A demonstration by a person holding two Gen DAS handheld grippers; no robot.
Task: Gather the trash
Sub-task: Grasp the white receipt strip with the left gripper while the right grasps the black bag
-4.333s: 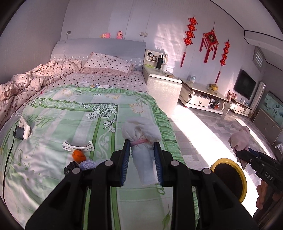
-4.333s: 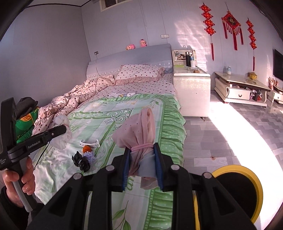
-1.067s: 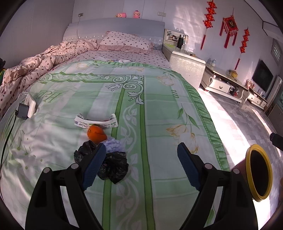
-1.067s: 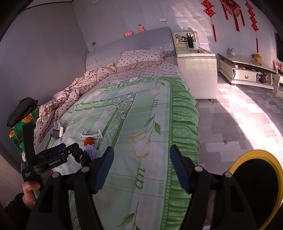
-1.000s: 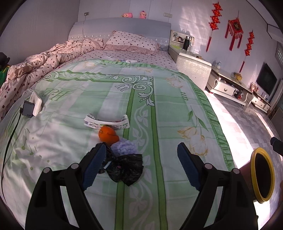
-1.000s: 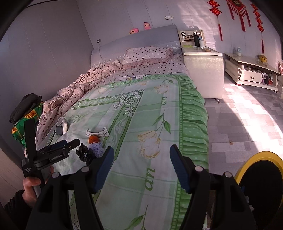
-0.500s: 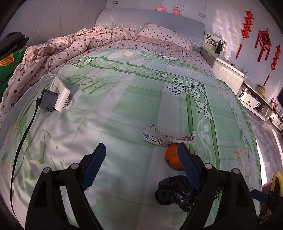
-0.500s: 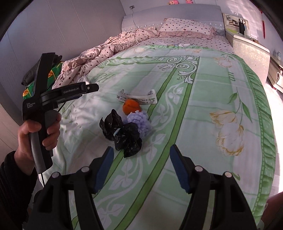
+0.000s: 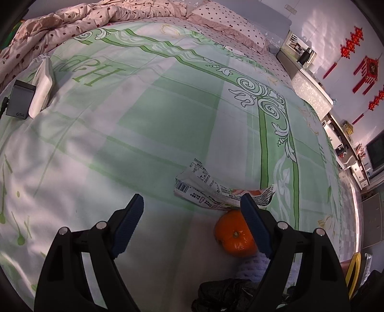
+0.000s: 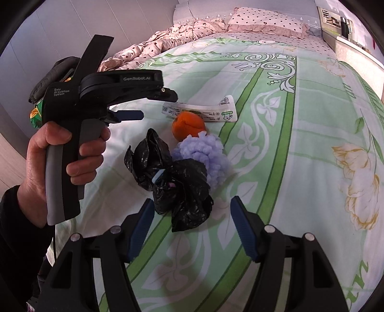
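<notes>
Trash lies in a cluster on the green bedspread: a crumpled black plastic bag [image 10: 177, 177], a lilac fluffy ball [image 10: 204, 156], an orange [image 10: 188, 126] and a flat printed wrapper [image 10: 199, 111]. My right gripper [image 10: 192, 216] is open, its jaws either side of the black bag's near edge. My left gripper [image 9: 192, 216] is open and empty, low over the bed, with the orange [image 9: 234, 236] by its right finger and the wrapper [image 9: 216, 192] just ahead. The left gripper also shows in the right wrist view [image 10: 134, 105], left of the cluster.
A white power strip [image 9: 42, 84] and grey charger [image 9: 20, 102] lie at the bed's left side. A rumpled pink dotted quilt [image 10: 168, 40] and pillow [image 10: 264, 19] are at the head. The yellow-rimmed bin [image 9: 354, 276] stands off the bed's right edge.
Both grippers dropped closer to the trash cluster. The left gripper swung left and down over the bed. The right gripper came up to the black bag. Earlier each held a cloth bundle, now gone.
</notes>
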